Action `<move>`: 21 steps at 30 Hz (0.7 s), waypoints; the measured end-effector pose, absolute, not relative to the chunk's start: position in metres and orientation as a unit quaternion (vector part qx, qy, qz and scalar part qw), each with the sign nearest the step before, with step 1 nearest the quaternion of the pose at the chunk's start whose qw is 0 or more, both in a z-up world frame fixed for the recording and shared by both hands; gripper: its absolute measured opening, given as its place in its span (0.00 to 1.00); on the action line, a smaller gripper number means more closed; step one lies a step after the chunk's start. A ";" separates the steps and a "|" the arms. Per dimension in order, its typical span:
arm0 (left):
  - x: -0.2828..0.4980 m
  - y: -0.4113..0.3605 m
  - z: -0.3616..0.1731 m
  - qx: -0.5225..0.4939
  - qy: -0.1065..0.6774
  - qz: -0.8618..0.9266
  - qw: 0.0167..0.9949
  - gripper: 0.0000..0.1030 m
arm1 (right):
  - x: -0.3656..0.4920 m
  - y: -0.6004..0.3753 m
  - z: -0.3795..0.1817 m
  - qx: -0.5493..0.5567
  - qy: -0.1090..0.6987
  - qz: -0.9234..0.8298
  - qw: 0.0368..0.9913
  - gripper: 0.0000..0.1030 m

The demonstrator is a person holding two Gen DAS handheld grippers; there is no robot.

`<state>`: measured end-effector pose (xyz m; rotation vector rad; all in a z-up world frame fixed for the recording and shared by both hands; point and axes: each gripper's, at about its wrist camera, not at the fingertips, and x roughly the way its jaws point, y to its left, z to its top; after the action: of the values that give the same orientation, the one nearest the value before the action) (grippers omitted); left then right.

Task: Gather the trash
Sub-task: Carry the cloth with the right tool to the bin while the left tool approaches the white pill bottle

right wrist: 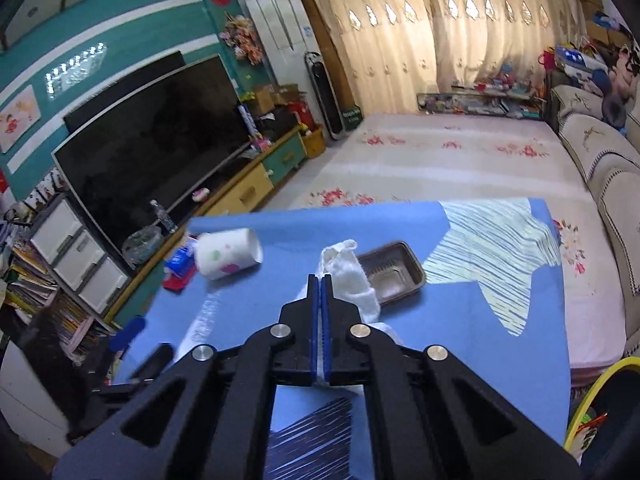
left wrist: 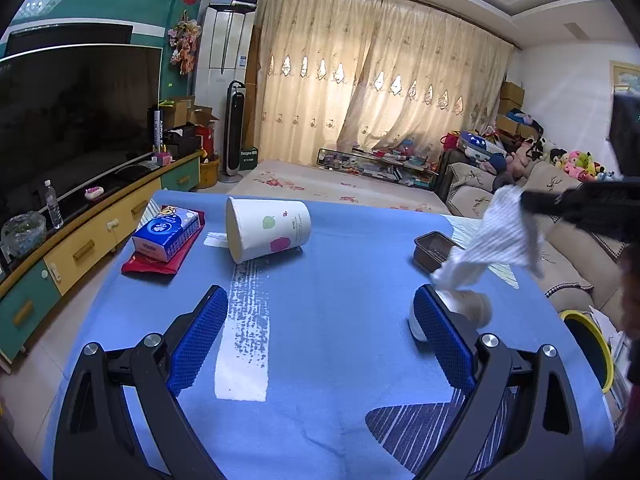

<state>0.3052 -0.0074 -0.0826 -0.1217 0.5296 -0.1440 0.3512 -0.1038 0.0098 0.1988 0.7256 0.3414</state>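
My right gripper (right wrist: 320,280) is shut on a white crumpled tissue (right wrist: 352,276) and holds it above the blue table; from the left wrist view the tissue (left wrist: 496,240) hangs from the right gripper (left wrist: 532,202) at the right. My left gripper (left wrist: 320,300) is open and empty, low over the table. A white paper cup (left wrist: 268,228) with coloured spots lies on its side ahead; it also shows in the right wrist view (right wrist: 226,254). A small pale cup-like object (left wrist: 472,308) lies by my left gripper's right finger. A brown plastic tray (right wrist: 394,278) sits on the table.
A blue tissue pack (left wrist: 166,232) lies on a red cloth (left wrist: 152,266) at the table's left. A yellow-rimmed bin (right wrist: 600,408) stands at the table's right. A TV cabinet (left wrist: 80,248) runs along the left; a sofa (right wrist: 608,176) is at the right.
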 end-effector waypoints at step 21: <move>0.292 -0.027 -0.079 -0.030 0.238 -0.108 0.965 0.90 | 0.232 -0.173 0.108 0.084 0.241 0.084 0.963 0.01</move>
<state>0.2923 -0.0273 -0.0792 -0.0613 0.4824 -0.2189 0.2324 -0.1729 0.1078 0.1700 0.4872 0.1699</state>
